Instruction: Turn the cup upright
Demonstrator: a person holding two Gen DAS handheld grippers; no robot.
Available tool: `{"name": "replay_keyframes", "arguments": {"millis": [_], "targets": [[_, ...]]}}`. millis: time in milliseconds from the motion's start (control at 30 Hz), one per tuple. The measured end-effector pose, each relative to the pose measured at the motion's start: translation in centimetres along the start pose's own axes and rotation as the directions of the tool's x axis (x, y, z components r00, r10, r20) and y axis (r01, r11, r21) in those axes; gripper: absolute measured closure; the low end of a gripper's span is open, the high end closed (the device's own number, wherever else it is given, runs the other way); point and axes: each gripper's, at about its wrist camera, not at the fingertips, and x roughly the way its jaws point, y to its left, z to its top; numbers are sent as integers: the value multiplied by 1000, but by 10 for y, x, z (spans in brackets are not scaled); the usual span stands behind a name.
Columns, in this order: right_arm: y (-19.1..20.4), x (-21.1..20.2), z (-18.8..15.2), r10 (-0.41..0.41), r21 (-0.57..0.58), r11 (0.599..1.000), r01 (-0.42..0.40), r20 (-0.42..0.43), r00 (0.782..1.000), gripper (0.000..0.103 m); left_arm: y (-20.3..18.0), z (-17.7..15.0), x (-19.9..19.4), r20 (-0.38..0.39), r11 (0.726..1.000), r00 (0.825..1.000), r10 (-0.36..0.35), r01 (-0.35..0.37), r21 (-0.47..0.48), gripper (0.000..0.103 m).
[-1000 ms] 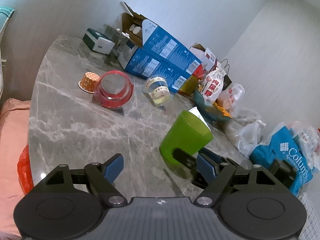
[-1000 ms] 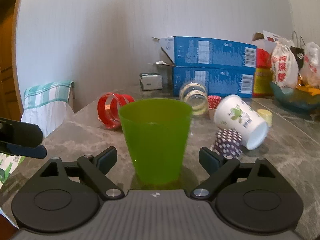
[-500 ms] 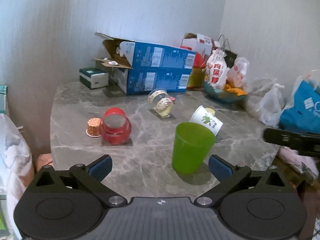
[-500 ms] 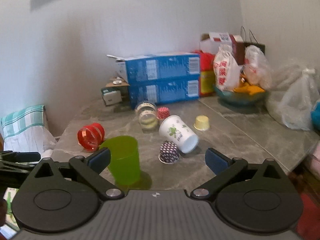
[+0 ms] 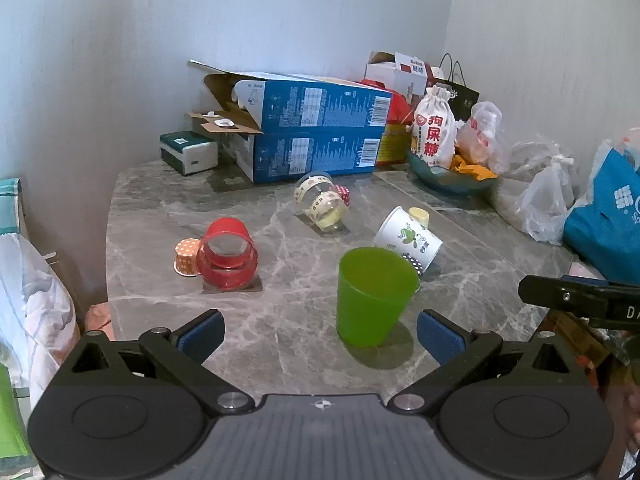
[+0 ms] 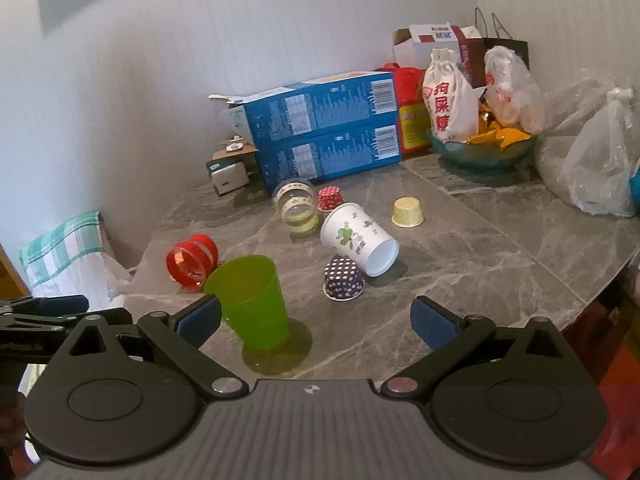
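We see the translucent green plastic cup standing upright, mouth up, on the grey marble tabletop, near its front edge. Just behind it lies a white paper cup with a green print on its side, with a small dark polka-dot paper cup upside down beside it. A red transparent plastic cup lies on its side to the left. Our left gripper hangs with both blue pads spread wide and nothing between them; our right gripper is likewise spread wide and empty, the green cup near its left pad.
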Motion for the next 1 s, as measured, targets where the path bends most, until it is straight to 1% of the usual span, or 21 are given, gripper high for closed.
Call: {"name": "replay_keyframes", "arguments": {"millis": [100, 167, 433, 1000], "targets": [[-1, -1, 0, 17, 1, 1000, -17, 2, 1000, 1, 0, 1, -2, 9, 1000, 1000, 5, -5, 2, 0], [2, 0, 1, 12, -14, 1000, -12, 0, 1000, 1, -1, 2, -2, 11, 1000, 1000, 10, -10, 4, 0], [5, 5, 1, 28, -27, 999, -28, -22, 999, 1, -1, 3, 1, 2, 1000, 1000, 13, -13, 2, 0], [2, 10, -1, 38, -13, 999, -38, -41, 998, 1, -7, 3, 6, -12, 1000, 1000, 8, -8, 6, 0]]}}
